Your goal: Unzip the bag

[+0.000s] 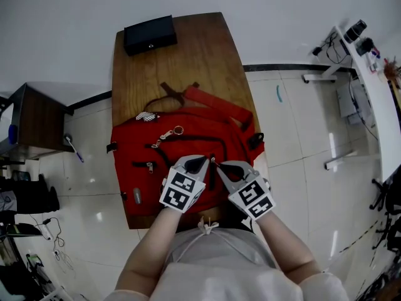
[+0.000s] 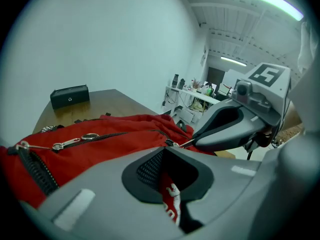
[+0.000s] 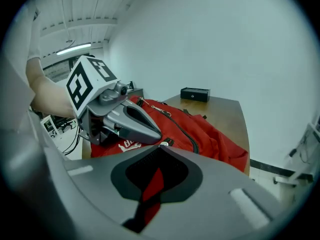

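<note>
A: How are the tongs?
B: I see my right tongs (image 1: 215, 162) clamped on the zip pull (image 2: 184, 143). My left tongs (image 1: 204, 161) are closed, tips touching the bag (image 1: 188, 133) at the table's (image 1: 188, 49) near end.

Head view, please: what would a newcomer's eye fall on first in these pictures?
The red backpack lying flat on the wooden table stands out most. At its near side the left gripper and right gripper come nearly tip to tip, the right one's fingers shut on a zipper pull. A black box sits at the table's far end.
</note>
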Tool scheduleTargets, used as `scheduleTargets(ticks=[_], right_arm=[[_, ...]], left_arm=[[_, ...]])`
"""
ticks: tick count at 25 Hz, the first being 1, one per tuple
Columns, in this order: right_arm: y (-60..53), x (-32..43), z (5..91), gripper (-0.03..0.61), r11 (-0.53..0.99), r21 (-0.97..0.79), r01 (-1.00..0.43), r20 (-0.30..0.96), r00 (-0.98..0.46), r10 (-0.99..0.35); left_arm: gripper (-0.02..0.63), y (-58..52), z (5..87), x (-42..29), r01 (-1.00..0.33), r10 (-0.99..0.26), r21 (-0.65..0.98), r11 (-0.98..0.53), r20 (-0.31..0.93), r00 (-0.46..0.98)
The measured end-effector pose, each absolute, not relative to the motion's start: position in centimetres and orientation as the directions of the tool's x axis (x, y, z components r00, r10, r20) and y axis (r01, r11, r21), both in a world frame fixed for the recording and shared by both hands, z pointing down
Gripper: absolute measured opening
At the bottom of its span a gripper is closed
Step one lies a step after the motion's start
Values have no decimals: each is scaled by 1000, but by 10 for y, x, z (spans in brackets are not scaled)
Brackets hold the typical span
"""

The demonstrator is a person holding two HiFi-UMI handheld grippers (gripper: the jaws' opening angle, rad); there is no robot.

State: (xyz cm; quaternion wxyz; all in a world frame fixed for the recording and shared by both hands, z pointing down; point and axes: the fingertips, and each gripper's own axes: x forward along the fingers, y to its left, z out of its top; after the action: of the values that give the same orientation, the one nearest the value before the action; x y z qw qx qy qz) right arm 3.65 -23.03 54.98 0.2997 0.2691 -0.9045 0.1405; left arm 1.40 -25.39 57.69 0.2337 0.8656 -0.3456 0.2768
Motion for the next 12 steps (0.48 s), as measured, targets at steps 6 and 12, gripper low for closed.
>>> scheduleTargets(ticks=[6,12], right_arm=[[-214,33,550,8,834,-63,-549,630,-670,-393],[-197,35,557,9,851,-79,-520,644,-678,-355]], left_arm=[[6,-254,576,16,-718,-456,210,-663,648,610],[6,-254,577,17,-715,-450,206,-668,654,608]])
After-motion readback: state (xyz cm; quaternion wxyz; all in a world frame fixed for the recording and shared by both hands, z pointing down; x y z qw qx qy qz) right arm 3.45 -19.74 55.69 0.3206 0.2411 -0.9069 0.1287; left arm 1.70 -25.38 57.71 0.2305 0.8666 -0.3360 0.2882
